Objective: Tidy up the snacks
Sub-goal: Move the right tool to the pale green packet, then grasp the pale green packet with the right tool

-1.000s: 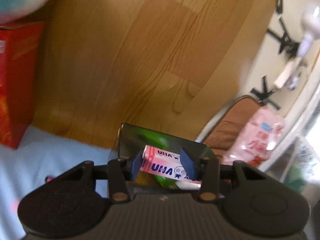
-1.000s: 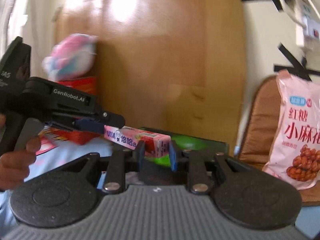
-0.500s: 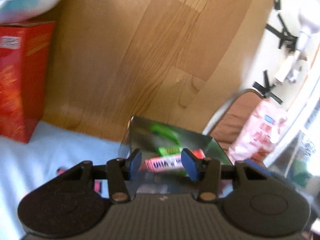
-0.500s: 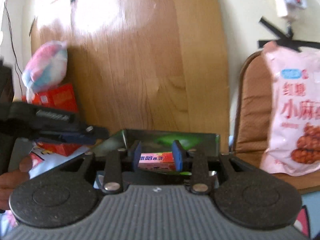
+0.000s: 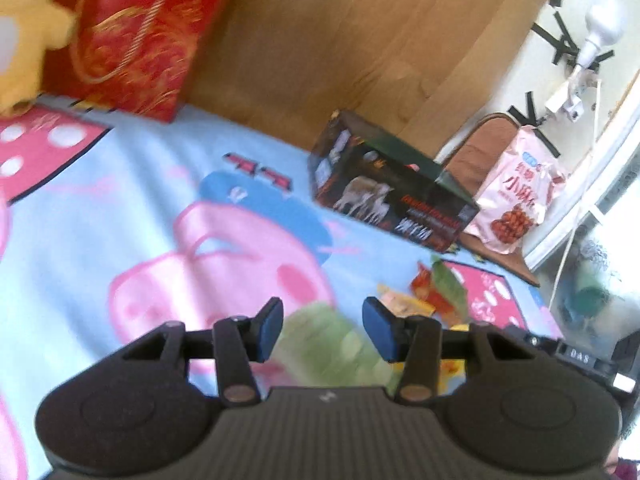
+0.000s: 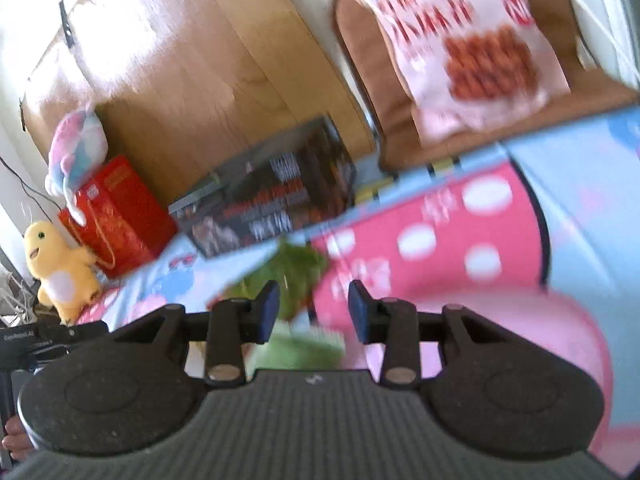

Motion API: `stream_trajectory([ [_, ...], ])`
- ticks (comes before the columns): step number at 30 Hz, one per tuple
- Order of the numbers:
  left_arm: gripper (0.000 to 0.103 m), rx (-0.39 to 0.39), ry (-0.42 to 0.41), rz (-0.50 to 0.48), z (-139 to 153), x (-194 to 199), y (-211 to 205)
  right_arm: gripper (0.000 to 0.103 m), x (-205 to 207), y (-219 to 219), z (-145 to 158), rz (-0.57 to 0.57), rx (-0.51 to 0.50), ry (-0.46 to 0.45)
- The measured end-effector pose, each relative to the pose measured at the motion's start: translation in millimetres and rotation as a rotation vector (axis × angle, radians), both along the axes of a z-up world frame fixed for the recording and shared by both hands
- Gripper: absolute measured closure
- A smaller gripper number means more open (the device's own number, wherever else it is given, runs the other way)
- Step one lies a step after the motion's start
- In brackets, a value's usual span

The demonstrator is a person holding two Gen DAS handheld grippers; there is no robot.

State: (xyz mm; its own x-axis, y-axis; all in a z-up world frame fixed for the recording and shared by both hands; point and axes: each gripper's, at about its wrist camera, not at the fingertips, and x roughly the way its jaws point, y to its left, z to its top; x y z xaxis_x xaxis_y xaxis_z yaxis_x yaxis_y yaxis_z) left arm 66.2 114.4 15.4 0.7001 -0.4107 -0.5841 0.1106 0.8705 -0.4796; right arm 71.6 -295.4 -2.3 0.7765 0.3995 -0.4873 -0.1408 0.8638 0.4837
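A: Which snack does the next pick turn on, and which way does it lie?

B: Most likely the soft green packet (image 5: 320,340). In the left wrist view it sits just ahead of and below the left tool (image 5: 322,331), showing through the gap between the blue pads. In the right wrist view the same green packet (image 6: 298,344) lies under the right tool (image 6: 313,312), a little left of centre. Both frames are blurred, so its long axis cannot be told.

A: Which hand is nearer?

B: Hard to call; it sits just under both. The left tool seems better centred on it.

A: And the tools themselves?

B: The left tool's jaws stand apart and empty. The right tool's jaws are opening, with nothing pressed between the pads; the green packet only shows beyond them.

A: Where do the snacks go?

B: Probably into the dark rectangular printed cardboard box (image 5: 390,196), which stands on the light blue cartoon-print blanket (image 5: 120,200) well beyond the tools, near the wooden board (image 5: 340,40). A small heap of orange and red wrappers (image 5: 424,296) lies loose on the blanket to the right of the green packet, nearer the box.

A: How does the green packet look?

B: Pale green, crinkly and flat, probably light and slippery.
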Motion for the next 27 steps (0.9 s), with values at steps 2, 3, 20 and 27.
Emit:
stream_trajectory([
  [2, 0.058, -0.001, 0.017, 0.018, -7, -8, 6, 0.062, -9, 6, -9, 0.018, 0.011, 0.034],
  [3, 0.058, 0.005, 0.028, 0.029, -10, -11, 8, 0.061, -16, 9, -11, 0.025, 0.020, 0.026],
  [20, 0.053, -0.056, -0.001, 0.072, -9, -71, 37, 0.049, -66, 149, -3, 0.527, -0.071, -0.029],
  [27, 0.053, -0.147, 0.023, -0.019, -6, -102, 45, 0.049, -55, 130, -2, 0.512, -0.042, -0.024],
])
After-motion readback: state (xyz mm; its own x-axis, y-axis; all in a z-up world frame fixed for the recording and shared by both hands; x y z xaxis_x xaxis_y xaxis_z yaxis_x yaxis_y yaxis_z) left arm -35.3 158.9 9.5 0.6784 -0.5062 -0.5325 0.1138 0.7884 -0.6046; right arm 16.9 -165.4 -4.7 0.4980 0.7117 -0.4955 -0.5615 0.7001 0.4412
